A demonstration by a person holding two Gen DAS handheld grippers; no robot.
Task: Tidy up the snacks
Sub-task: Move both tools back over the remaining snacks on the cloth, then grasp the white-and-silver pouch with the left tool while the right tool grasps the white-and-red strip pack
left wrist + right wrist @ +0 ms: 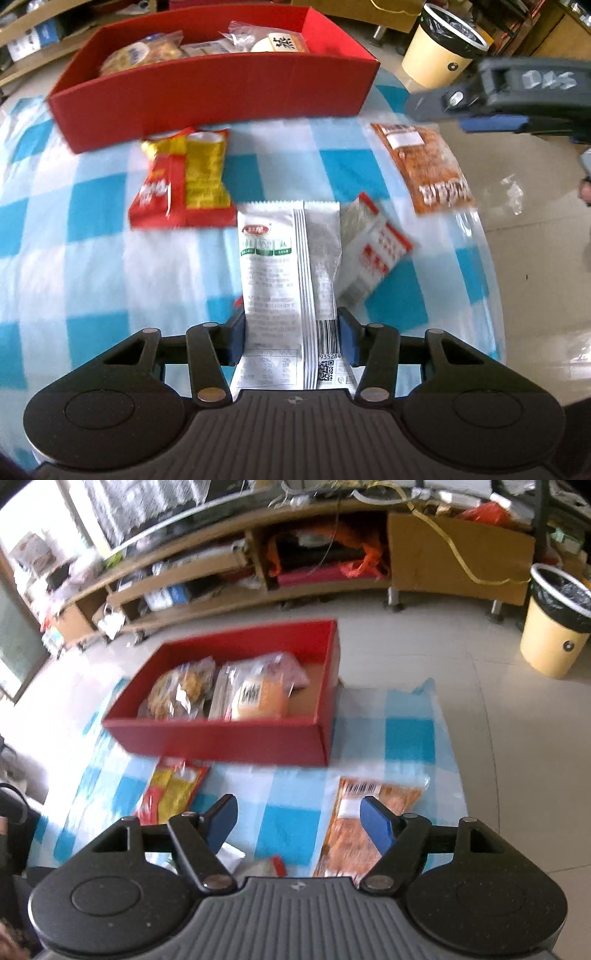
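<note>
My left gripper point(291, 332) is shut on a silver-white snack packet point(284, 266) and holds it above the blue-checked cloth. A red box point(221, 92) with several snacks inside stands beyond it; it also shows in the right wrist view point(229, 738). On the cloth lie a red-and-yellow packet point(184, 181), a white-and-red packet point(376, 251) and an orange packet point(424, 166). My right gripper point(299, 816) is open and empty, hovering above the cloth with the orange packet point(354, 834) under its right finger. The red-and-yellow packet point(170, 794) lies to its left.
The table carries a blue-and-white checked cloth point(92, 221), with the table edge and tiled floor on the right. A yellow bin point(554, 627) with a black liner stands on the floor at right. Cluttered wooden shelves point(258, 572) run along the back wall.
</note>
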